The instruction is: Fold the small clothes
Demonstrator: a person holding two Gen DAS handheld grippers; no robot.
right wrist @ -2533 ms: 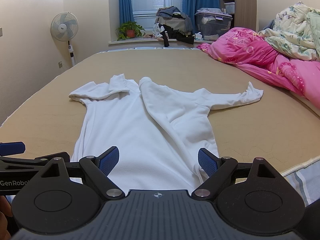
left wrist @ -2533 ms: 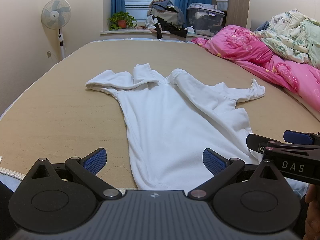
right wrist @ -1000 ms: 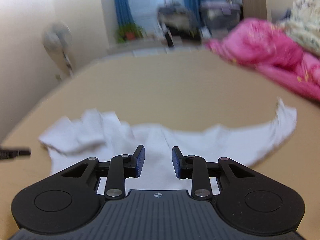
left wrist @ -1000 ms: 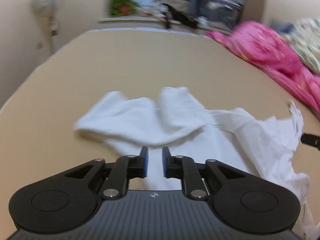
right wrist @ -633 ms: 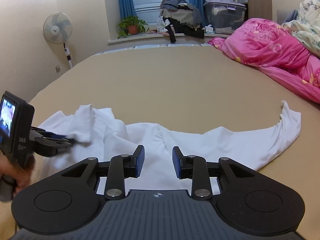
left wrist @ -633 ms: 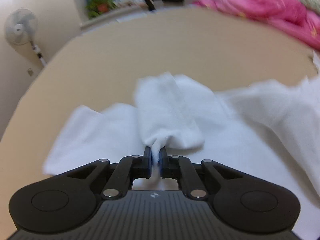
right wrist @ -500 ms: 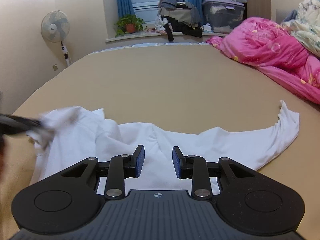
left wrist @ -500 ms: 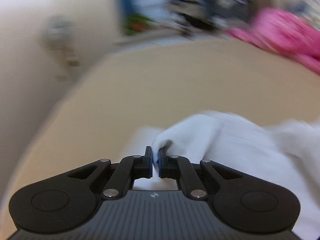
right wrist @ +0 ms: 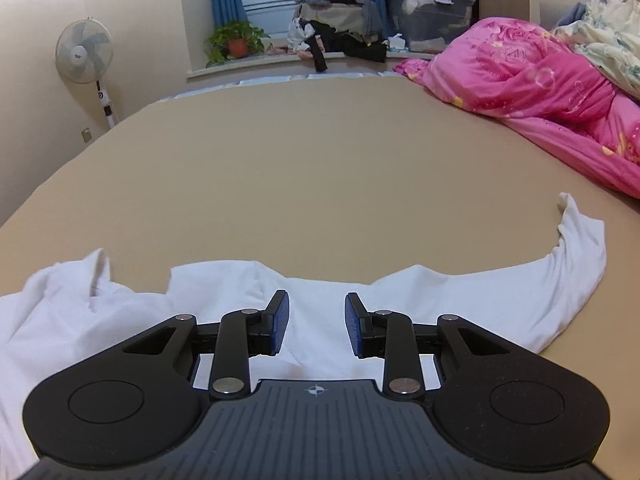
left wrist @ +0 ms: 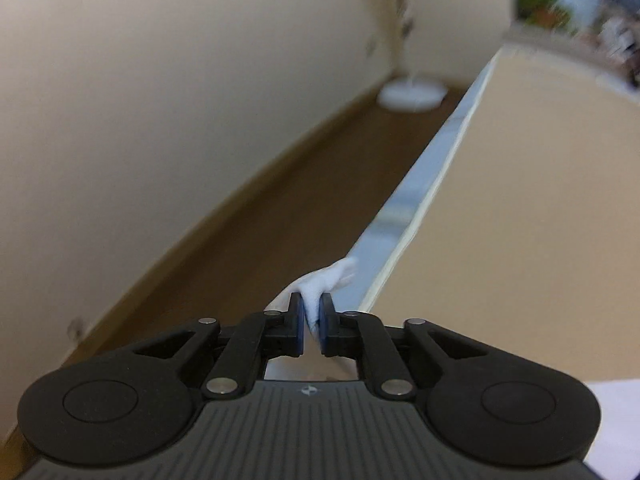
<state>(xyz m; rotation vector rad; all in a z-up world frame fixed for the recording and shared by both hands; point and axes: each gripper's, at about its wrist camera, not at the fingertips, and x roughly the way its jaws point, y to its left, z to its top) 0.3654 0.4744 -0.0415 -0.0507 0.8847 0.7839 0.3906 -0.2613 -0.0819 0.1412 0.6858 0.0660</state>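
thin white cotton long-sleeved top [right wrist: 328,320] lies limp along the near edge of the tan mattress [right wrist: 320,184], light and floppy, best pinched at cuffs; left gripper [left wrist: 311,322] has just eased slightly, still pinching a sleeve end [left wrist: 328,280] past the left edge, right gripper [right wrist: 316,322] part-open, empty, over the collar.

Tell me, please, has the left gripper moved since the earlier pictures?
Yes. The left gripper, shut on a white sleeve, has swung left: it hung over the bed's middle, and now sits at the bed's edge, facing floor and wall.
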